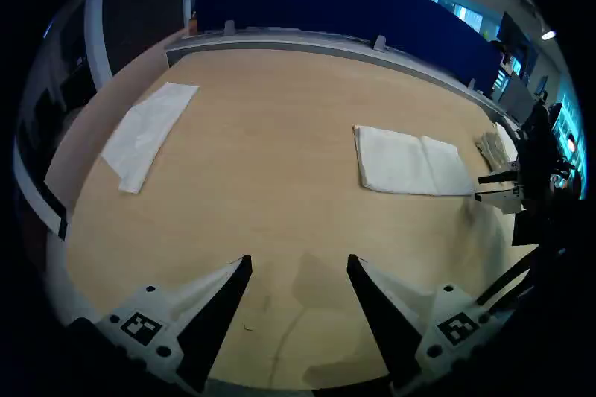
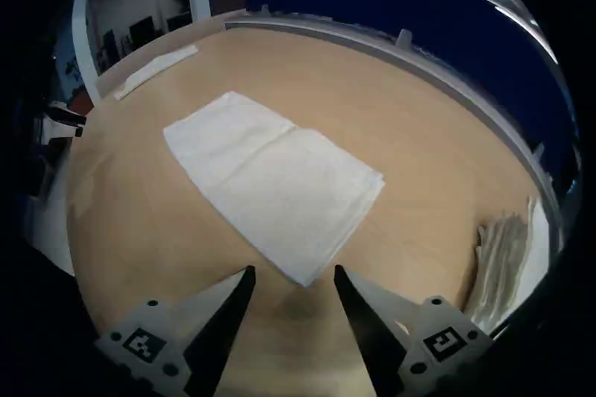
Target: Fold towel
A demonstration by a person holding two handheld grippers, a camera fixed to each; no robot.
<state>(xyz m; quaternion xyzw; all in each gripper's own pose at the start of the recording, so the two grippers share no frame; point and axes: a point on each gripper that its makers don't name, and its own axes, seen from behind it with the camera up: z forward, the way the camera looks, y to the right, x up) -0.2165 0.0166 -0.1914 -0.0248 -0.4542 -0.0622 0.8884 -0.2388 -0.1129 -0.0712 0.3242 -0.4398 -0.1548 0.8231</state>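
while the right gripper [image 2: 294, 287] hovers with fingers spread and empty at the near corner of the white towel [image 2: 272, 181], that towel lies flat on the middle of the worktop [image 2: 417, 121], a crease across it. the left gripper [image 1: 298, 278] hangs well apart from it, fingers likewise spread, pinching nothing. a second white towel [image 1: 145, 136] lies far left; a pile of cloths [image 2: 506, 259] sits at the right edge.

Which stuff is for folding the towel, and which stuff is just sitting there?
For the job: white towel lying flat; left gripper and right gripper, jaws open.
Just lying about: narrow folded towel; pile of cloths; blue partition.
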